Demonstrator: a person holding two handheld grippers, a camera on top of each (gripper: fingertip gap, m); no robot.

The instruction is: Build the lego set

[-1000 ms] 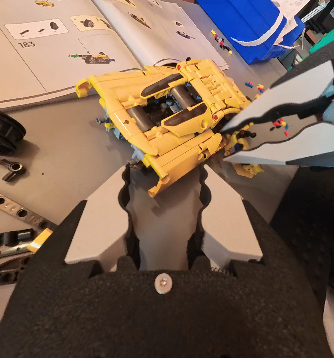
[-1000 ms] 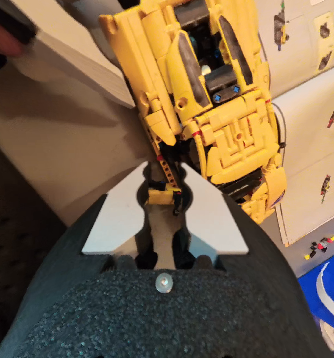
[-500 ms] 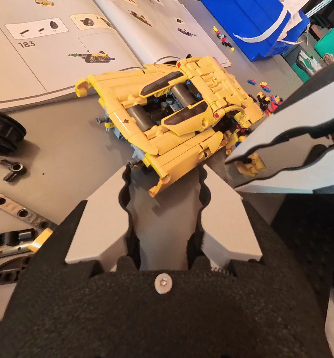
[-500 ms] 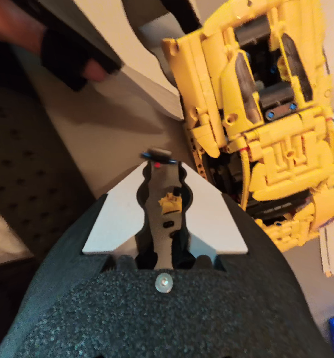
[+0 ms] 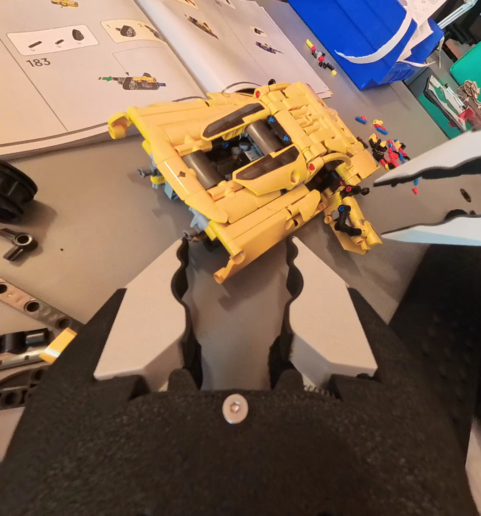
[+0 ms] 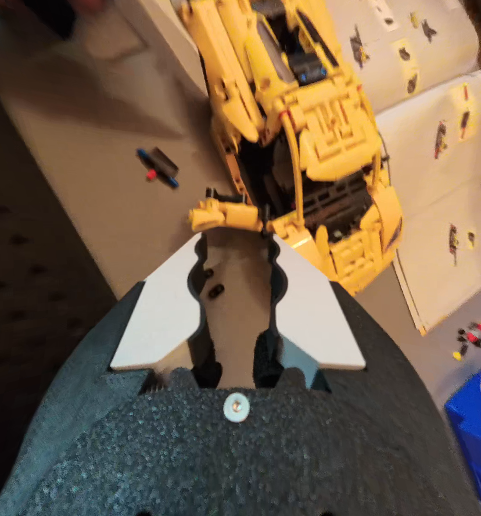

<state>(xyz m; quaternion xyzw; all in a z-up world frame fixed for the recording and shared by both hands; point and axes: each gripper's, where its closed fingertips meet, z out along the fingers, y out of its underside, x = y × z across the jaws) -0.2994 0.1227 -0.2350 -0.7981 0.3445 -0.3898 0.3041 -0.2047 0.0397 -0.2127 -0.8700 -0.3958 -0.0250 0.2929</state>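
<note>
The yellow lego car (image 5: 247, 173) lies on the grey table, also in the right wrist view (image 6: 303, 139). My left gripper (image 5: 236, 243) is open and empty, and the car's near corner reaches between its fingertips. My right gripper (image 6: 237, 236) is open and empty; in the left wrist view (image 5: 379, 209) it is just right of the car's rear. A small yellow sub-assembly (image 6: 225, 215) lies just ahead of its fingertips against the car's rear corner, also in the left wrist view (image 5: 351, 229). A black piece with blue pins (image 6: 158, 167) lies to the left.
The open instruction booklet (image 5: 94, 69) lies behind the car. A black tyre (image 5: 2, 190), a black connector (image 5: 18, 243) and grey beams (image 5: 24, 304) are at the left. Loose small pieces (image 5: 387, 150) and a blue bin (image 5: 359, 36) are at the right. Two black pins (image 6: 215, 290) lie between the right fingers. The black connector (image 5: 18, 243) is about 9 centimetres from my left fingertips and 25 centimetres from my right.
My right gripper has opened wider and drawn back from the car's side. The small yellow sub-assembly now lies free by the car's rear corner. My left gripper has not moved.
</note>
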